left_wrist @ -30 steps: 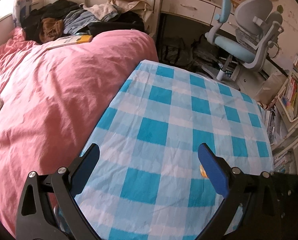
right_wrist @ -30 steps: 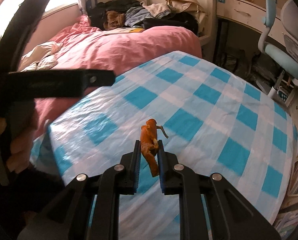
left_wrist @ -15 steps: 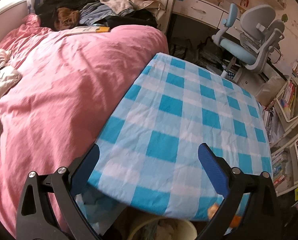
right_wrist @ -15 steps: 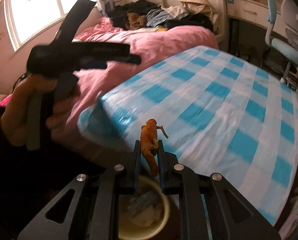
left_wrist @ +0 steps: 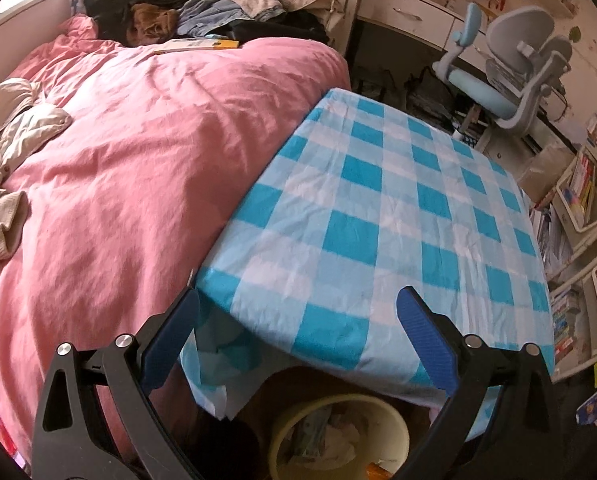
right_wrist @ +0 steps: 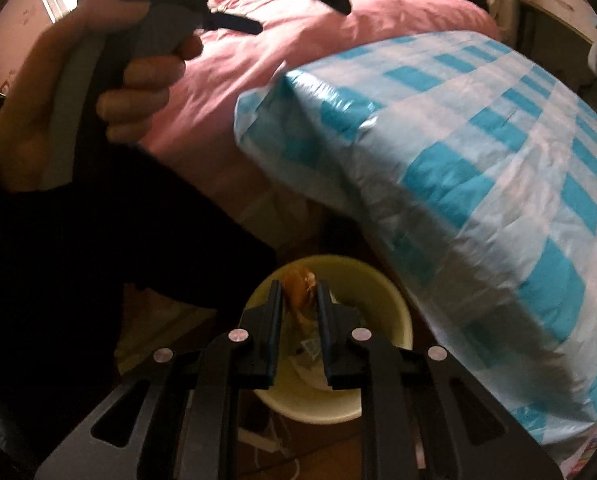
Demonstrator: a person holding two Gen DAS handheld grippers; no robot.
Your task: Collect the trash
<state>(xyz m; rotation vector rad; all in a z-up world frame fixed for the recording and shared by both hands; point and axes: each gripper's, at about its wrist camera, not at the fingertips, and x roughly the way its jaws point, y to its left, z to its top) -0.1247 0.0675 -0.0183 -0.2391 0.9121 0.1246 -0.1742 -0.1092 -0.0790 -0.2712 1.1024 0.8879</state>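
My right gripper [right_wrist: 299,290] is shut on an orange-brown piece of peel [right_wrist: 298,285] and holds it directly above a pale yellow trash bin [right_wrist: 394,316] on the floor by the table's near edge. The bin holds crumpled paper and wrappers and also shows in the left wrist view [left_wrist: 338,404]. My left gripper [left_wrist: 296,312] is open and empty, hovering at the near edge of the blue-checked table [left_wrist: 378,220]. In the right wrist view the left gripper shows only as its handle in a hand at upper left.
A pink-covered bed [left_wrist: 130,152] runs along the table's left side, with clothes and a book at its far end. A grey-blue desk chair [left_wrist: 506,72] and a desk stand beyond the table. Bookshelves [left_wrist: 578,216] line the right.
My right gripper has carried the peel off the table and down over the trash bin. My left gripper has pulled back from over the table to its near edge.
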